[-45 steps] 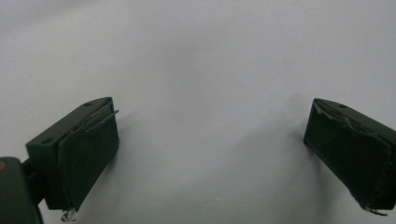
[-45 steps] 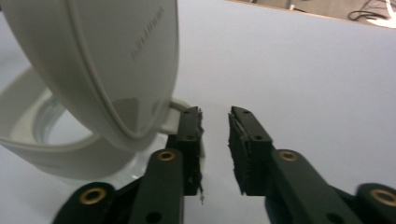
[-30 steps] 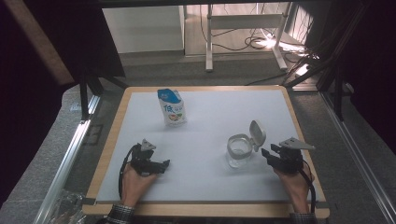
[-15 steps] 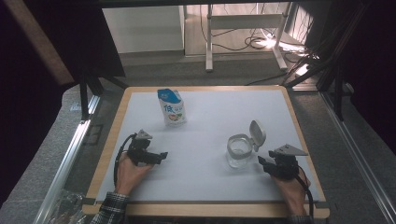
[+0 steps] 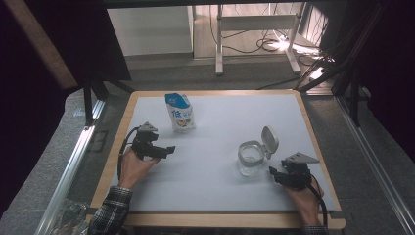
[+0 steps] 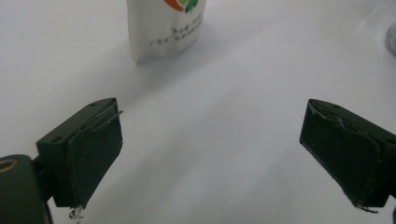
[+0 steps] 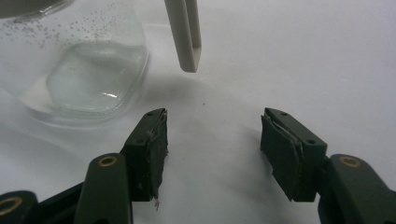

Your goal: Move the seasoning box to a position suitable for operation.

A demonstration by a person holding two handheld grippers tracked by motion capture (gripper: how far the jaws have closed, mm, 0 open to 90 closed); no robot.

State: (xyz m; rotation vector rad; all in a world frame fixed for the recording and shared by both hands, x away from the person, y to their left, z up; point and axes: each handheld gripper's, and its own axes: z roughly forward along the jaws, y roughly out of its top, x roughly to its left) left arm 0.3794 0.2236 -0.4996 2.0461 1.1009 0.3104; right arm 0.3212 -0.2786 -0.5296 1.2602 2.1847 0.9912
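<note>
Left gripper (image 5: pixel 169 149): it has moved up the table toward the pouch since the earlier frames; held low in the person's left hand (image 5: pixel 134 164), jaws spread wide with nothing between them, pointing right and a little toward the pouch.
Pouch (image 5: pixel 179 112): stands upright near the far edge of the white table (image 5: pixel 210 191), just beyond the left gripper and apart from it; unmoved. White with a blue top and a printed picture low on its front.
Left gripper view: shows what the high view cannot, small dark print on the pouch (image 6: pixel 164 25) foot and the frayed pads (image 6: pixel 95 154) of the jaws.
Jar (image 5: pixel 251 157): clear glass, right of centre, its hinged pale lid (image 5: pixel 269 142) flipped up; unmoved.
Right gripper (image 5: pixel 272 175): it has slid slightly nearer the person than a second ago; jaws moderately apart and empty, just beside the jar's base, not touching.
Right gripper view: the jar (image 7: pixel 77 60) wall carries fine specks or droplets, perhaps condensation, and the lid's latch (image 7: pixel 184 35) hangs down beside it.
</note>
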